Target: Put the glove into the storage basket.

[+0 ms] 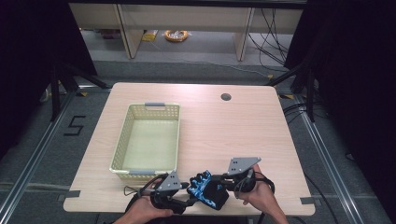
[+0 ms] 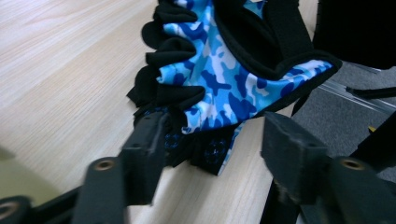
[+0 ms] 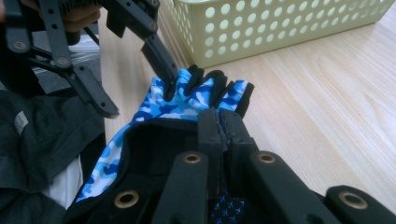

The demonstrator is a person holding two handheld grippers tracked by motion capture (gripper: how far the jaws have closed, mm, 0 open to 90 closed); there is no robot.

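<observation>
Yellow basket beside camouflage glove

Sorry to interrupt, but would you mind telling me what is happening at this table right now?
A person is handling a blue camouflage glove with two hand-held grippers at the near edge of the table. The right gripper is shut on the glove's wrist end and holds it up. The left gripper is open, its jaws on either side of the glove's finger end. A pale yellow basket sits just beyond, nothing in it.
</observation>
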